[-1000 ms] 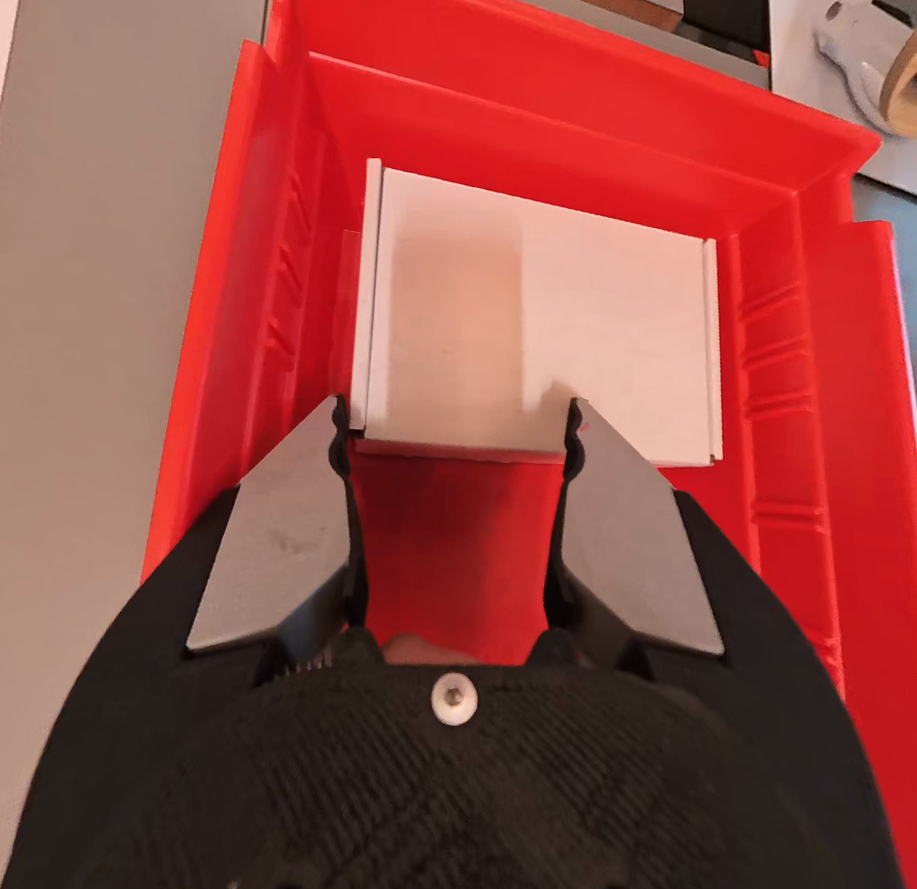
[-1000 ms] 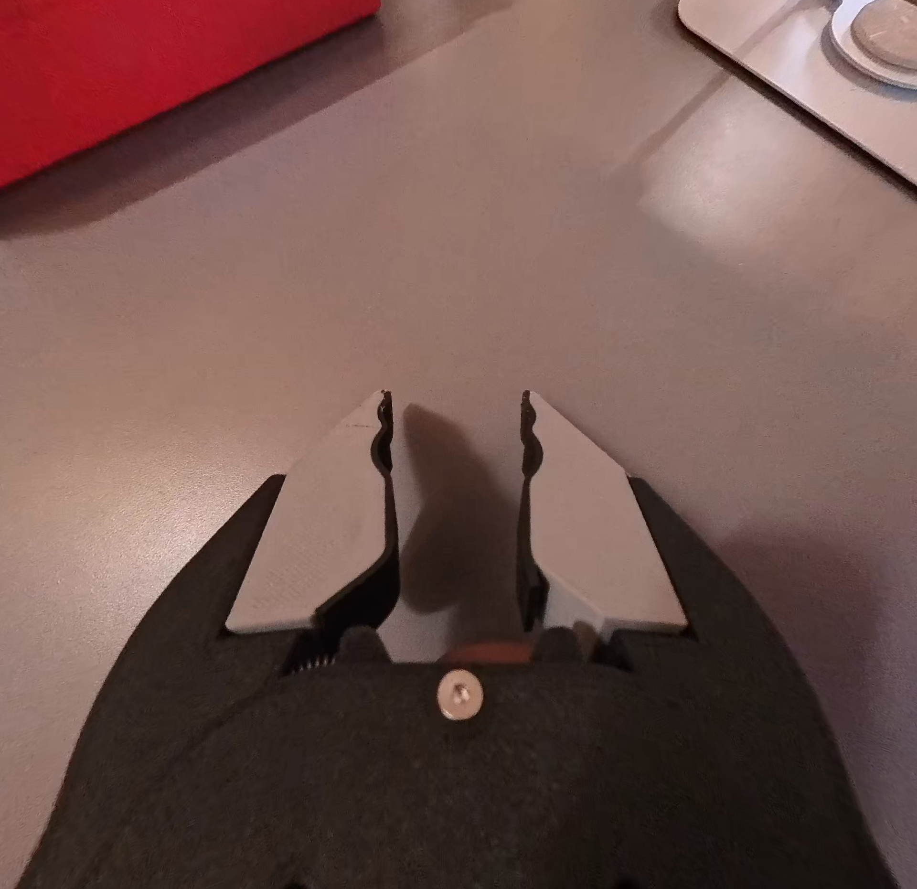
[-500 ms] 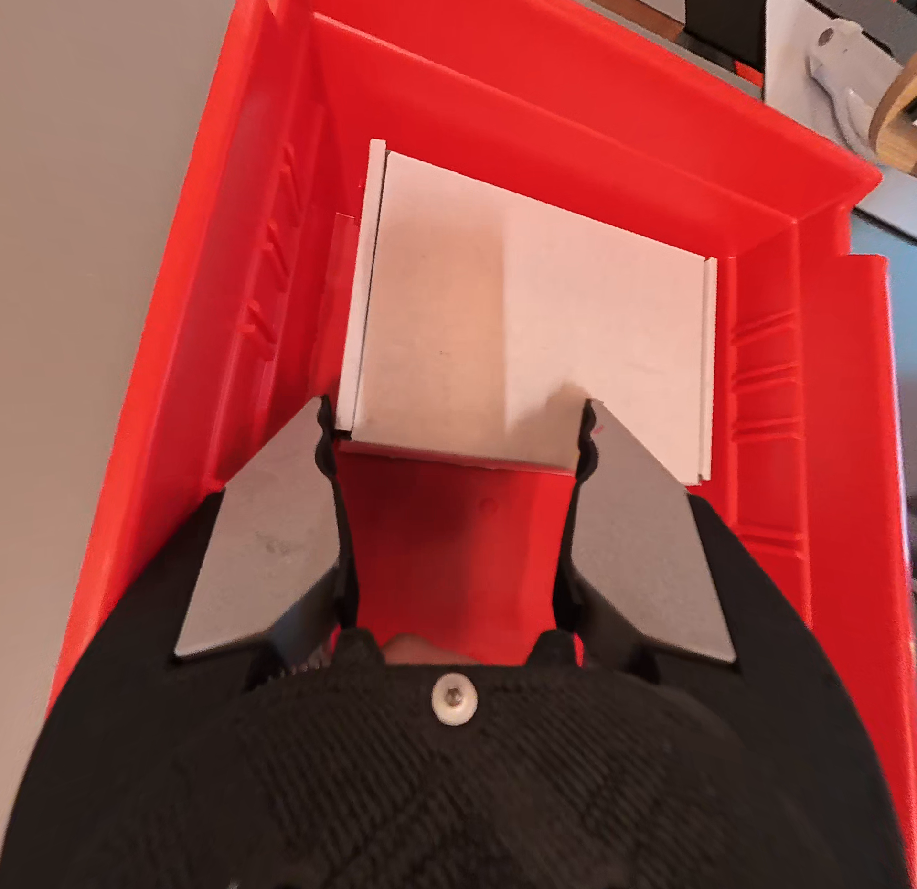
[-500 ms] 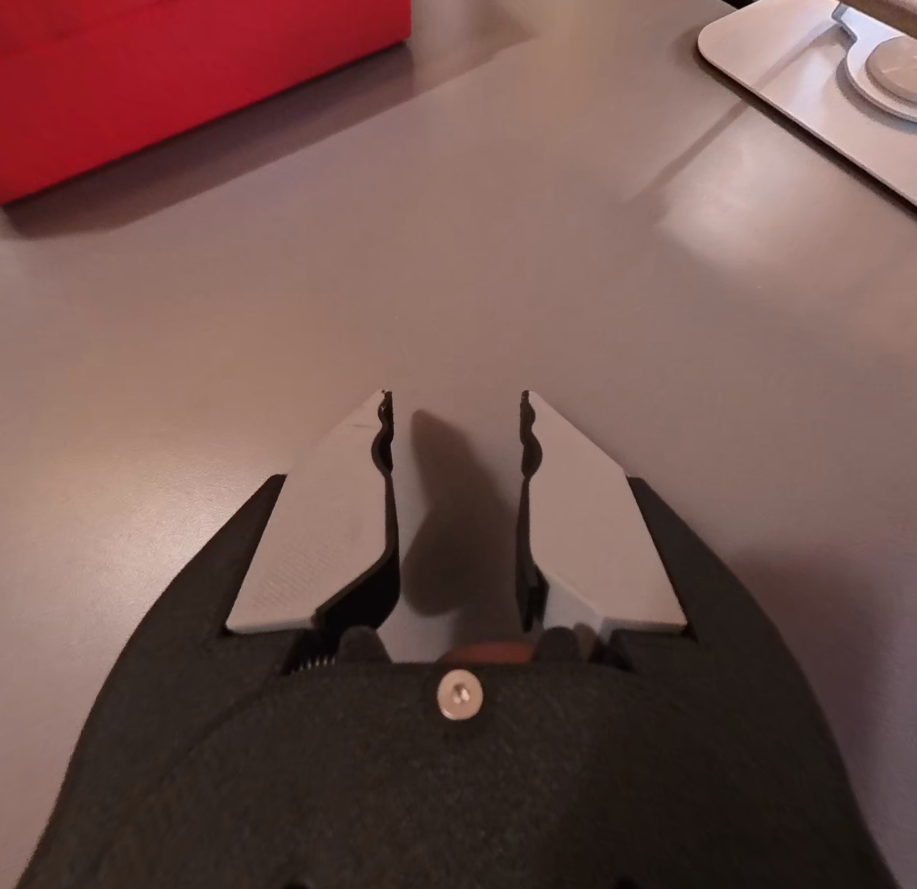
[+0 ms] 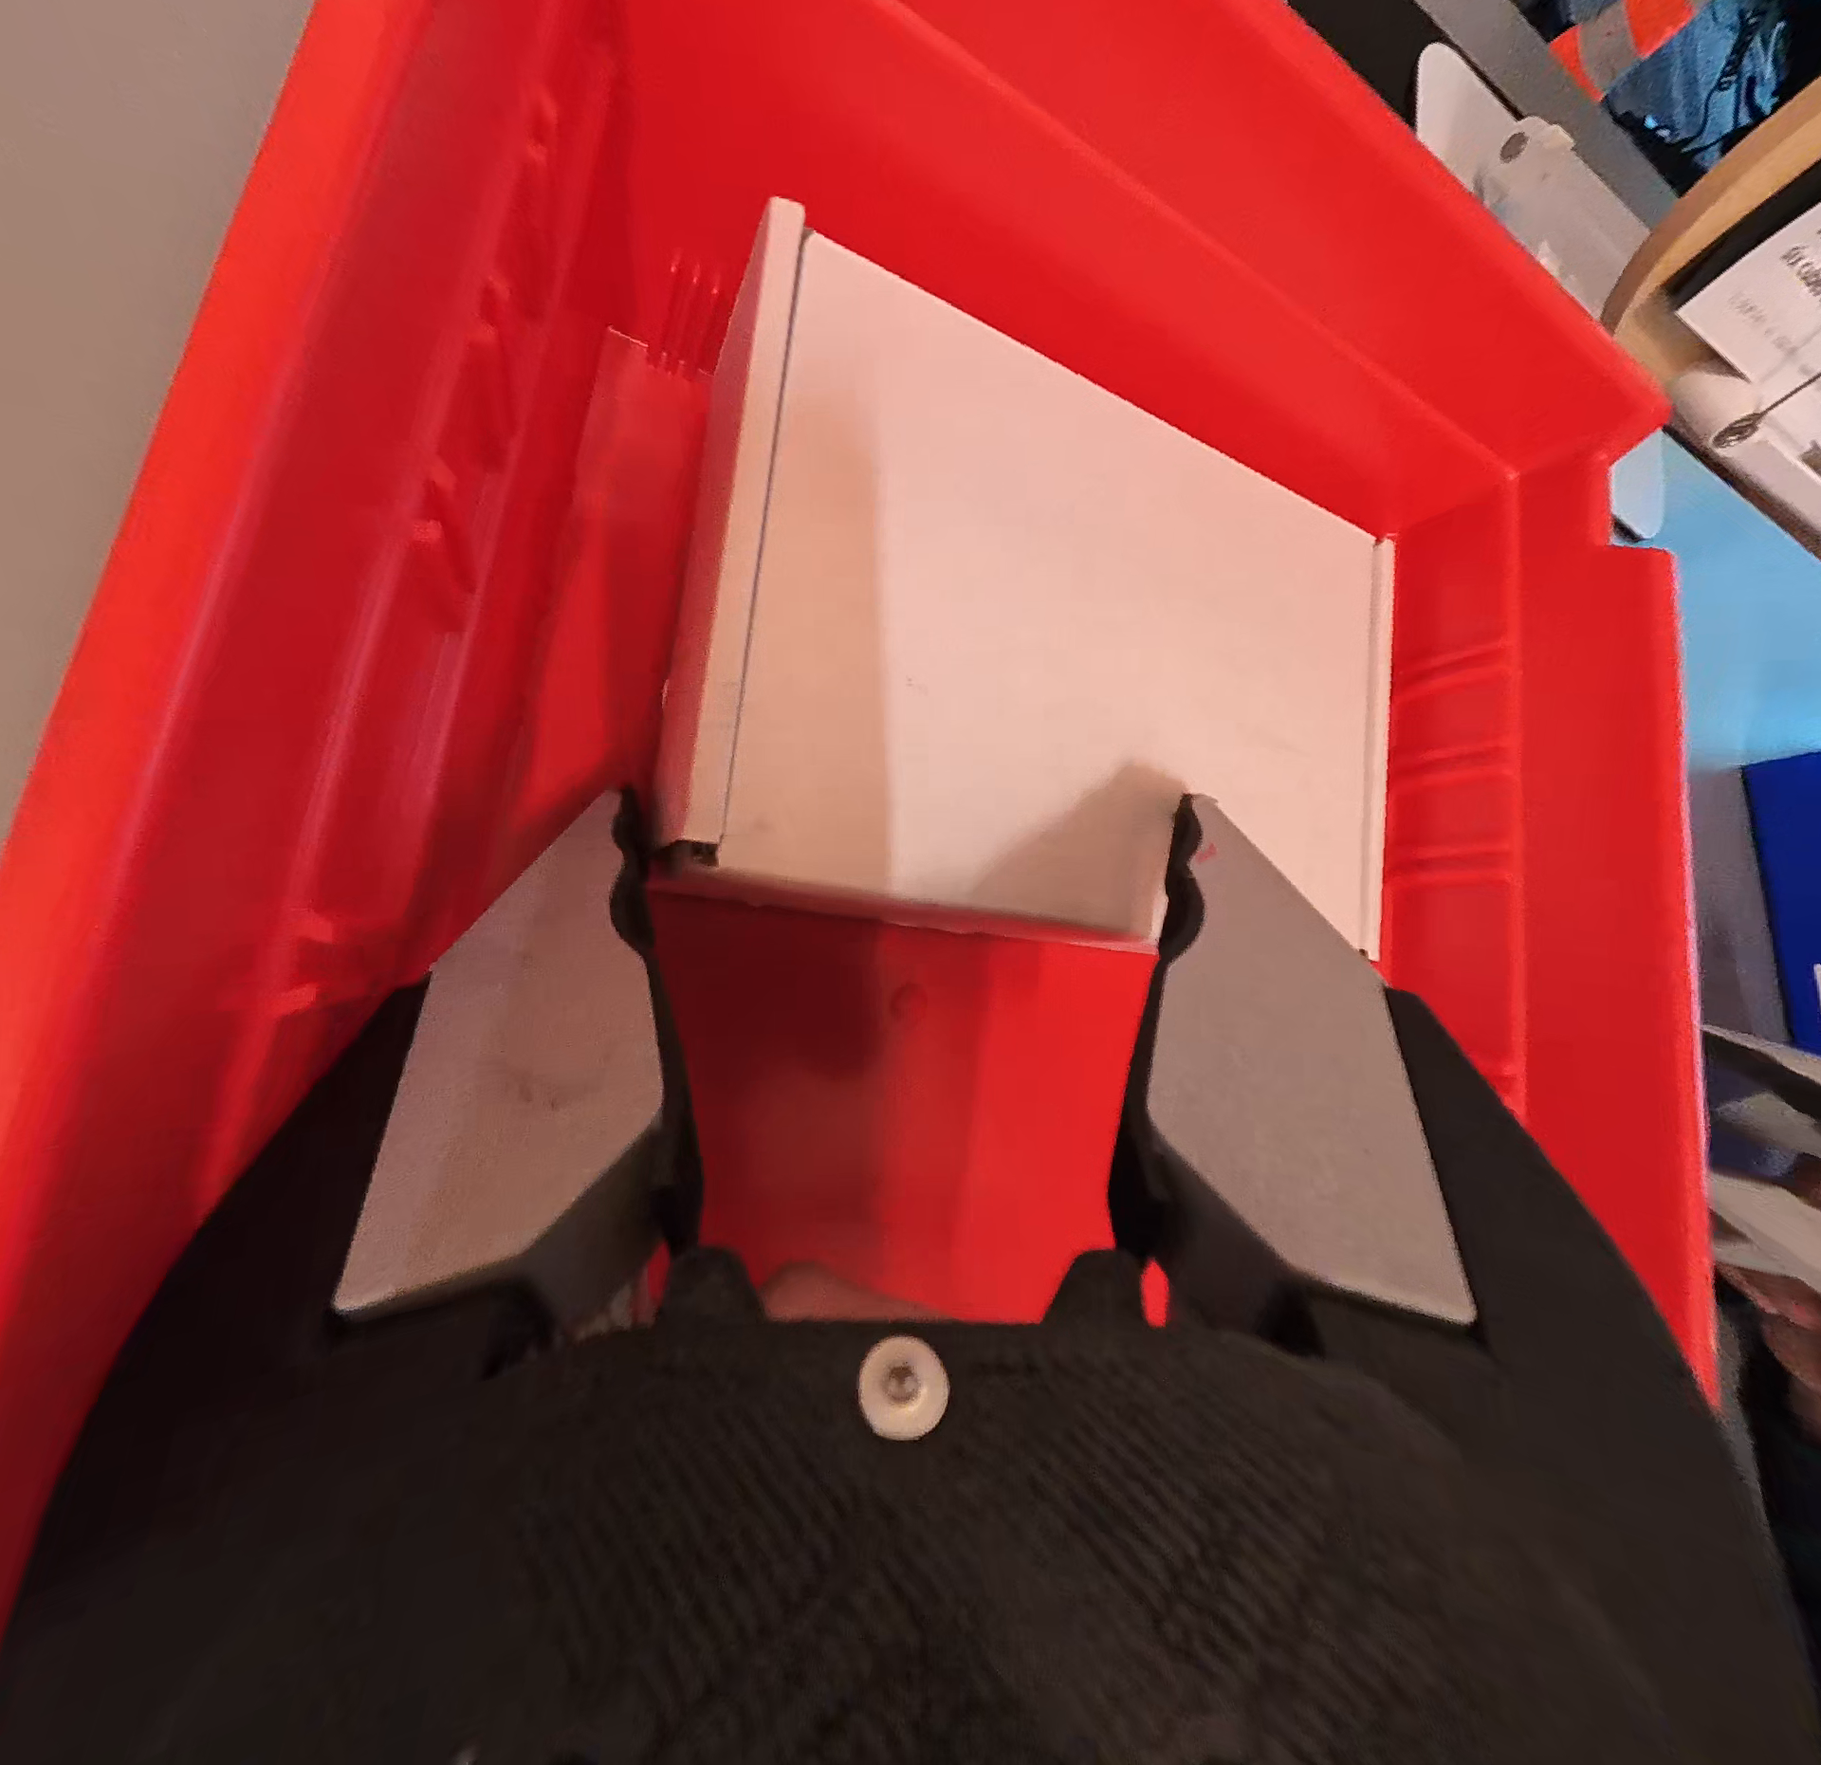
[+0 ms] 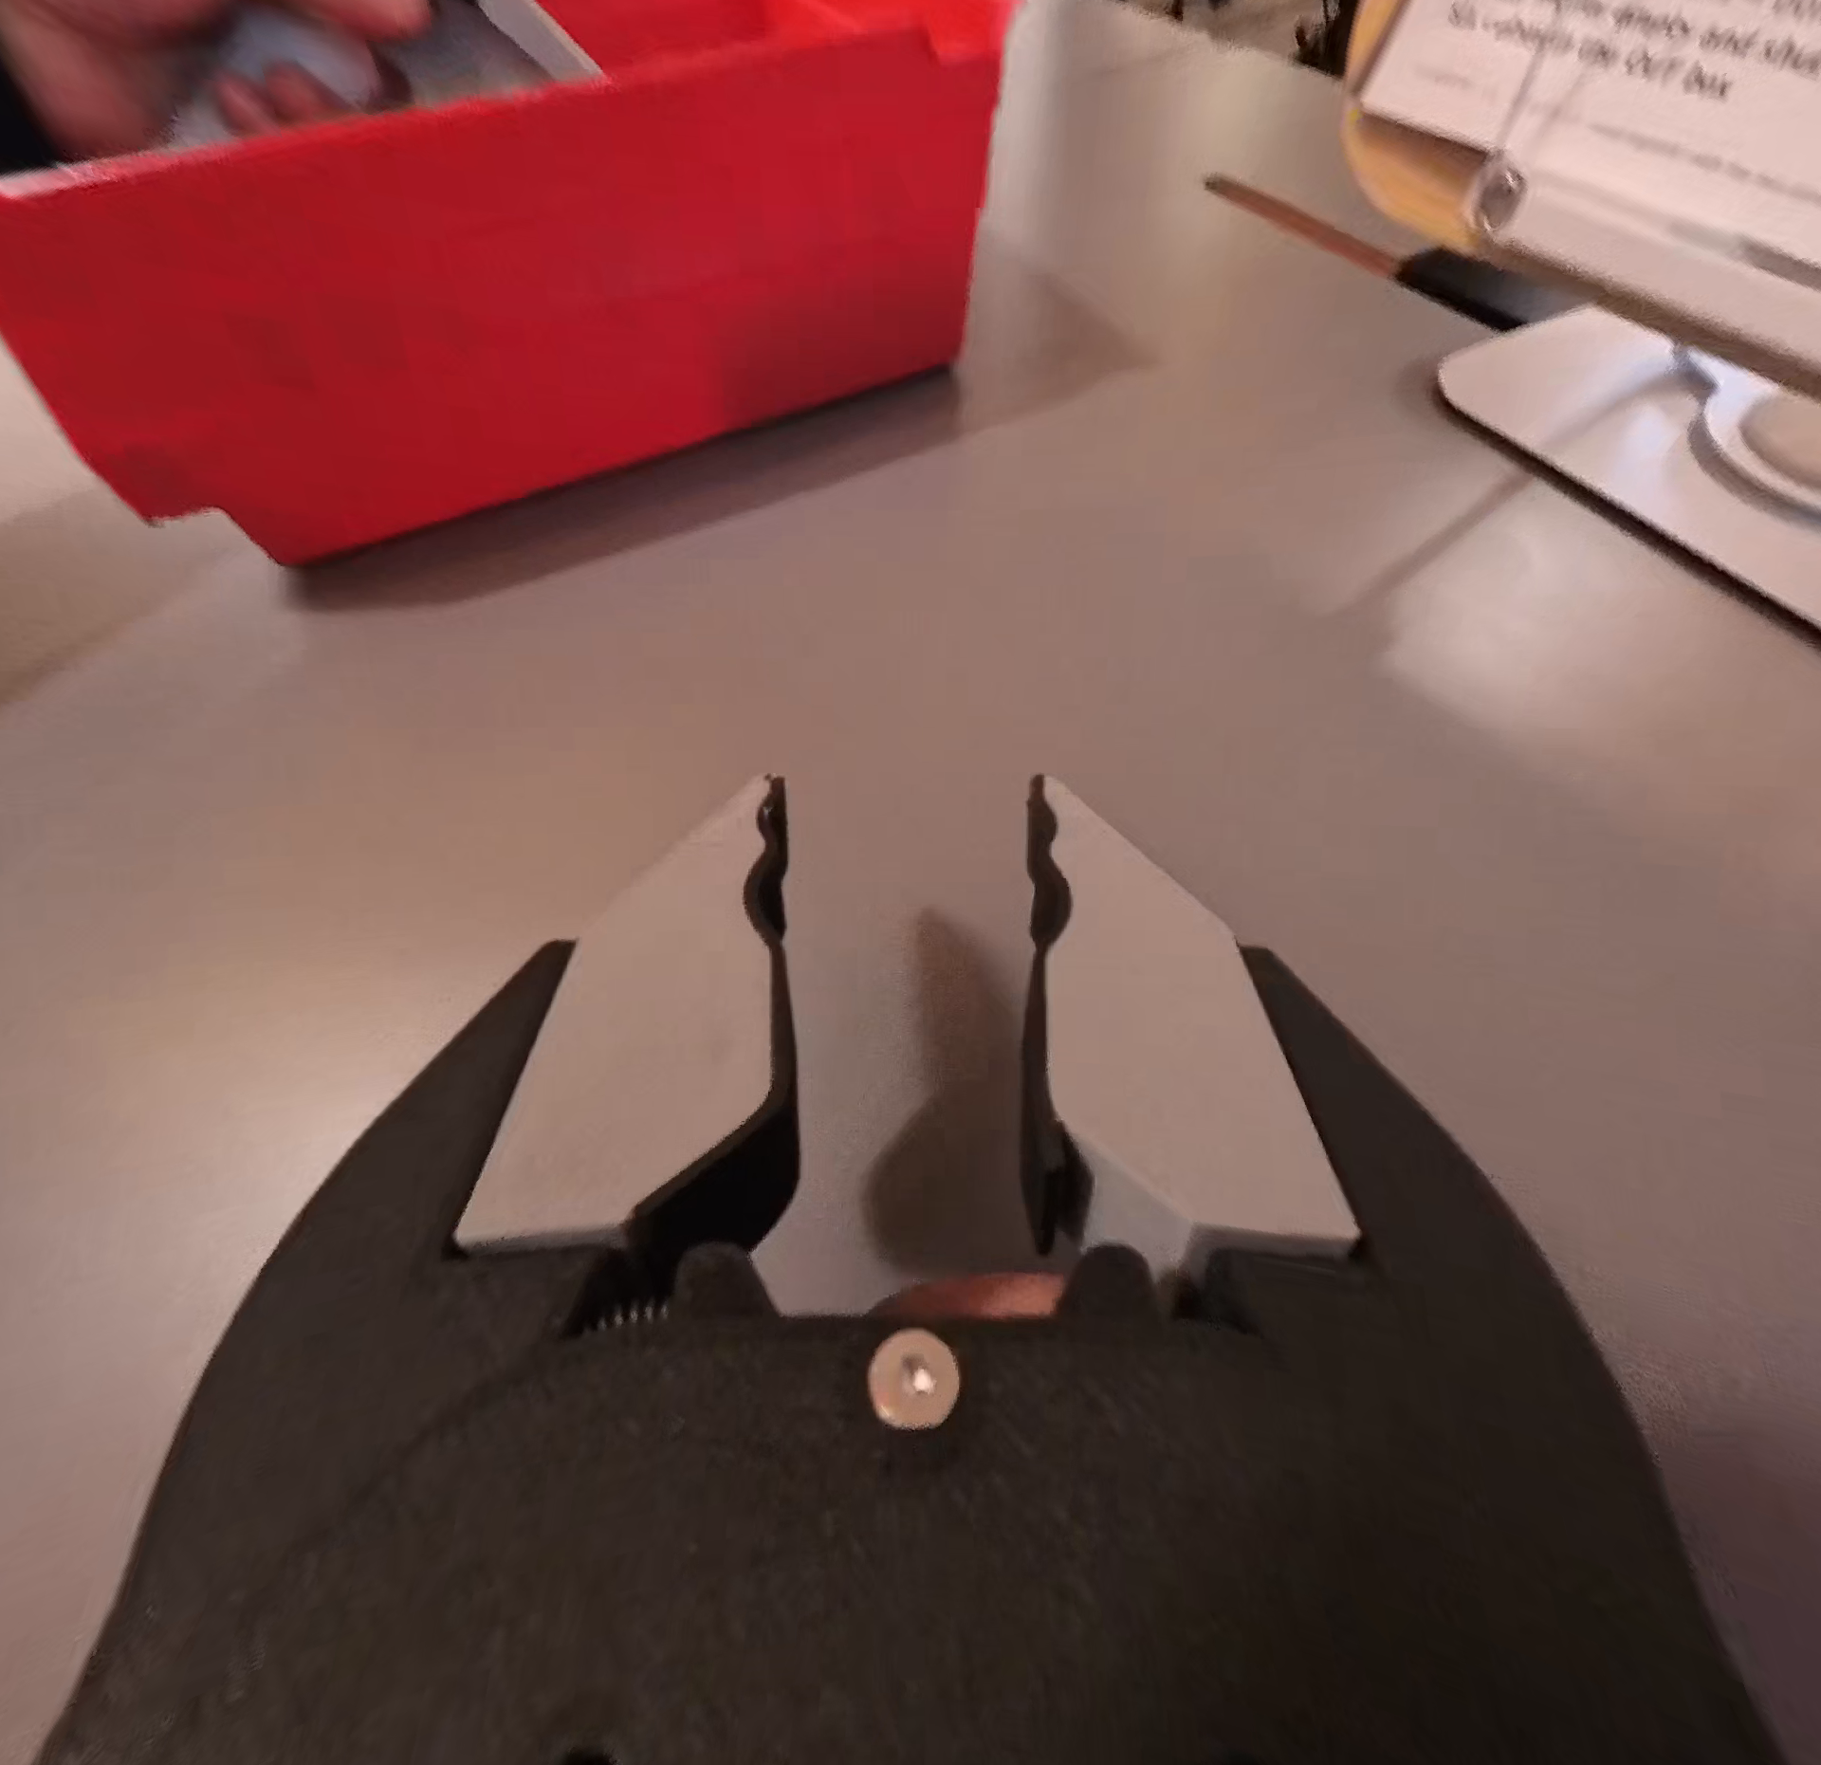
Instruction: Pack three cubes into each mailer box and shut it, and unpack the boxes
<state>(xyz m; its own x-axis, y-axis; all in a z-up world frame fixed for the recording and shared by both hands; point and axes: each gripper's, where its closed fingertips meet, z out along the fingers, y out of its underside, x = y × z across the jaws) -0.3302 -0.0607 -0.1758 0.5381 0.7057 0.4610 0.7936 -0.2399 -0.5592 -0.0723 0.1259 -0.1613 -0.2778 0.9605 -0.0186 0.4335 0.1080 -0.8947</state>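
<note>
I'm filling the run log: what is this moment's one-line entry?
left gripper: jaws open at closed mailer box in red bin | right gripper: open, empty, over table

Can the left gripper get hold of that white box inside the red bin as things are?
Probably yes. The left gripper is open, its fingertips on either side of the white box's near edge inside the red bin, with nothing between them.

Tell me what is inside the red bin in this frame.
A closed white mailer box lies in the red bin, toward its far wall, with the open left gripper at its near edge. The shut lid hides any contents, and the box covers the floor beneath.
</note>
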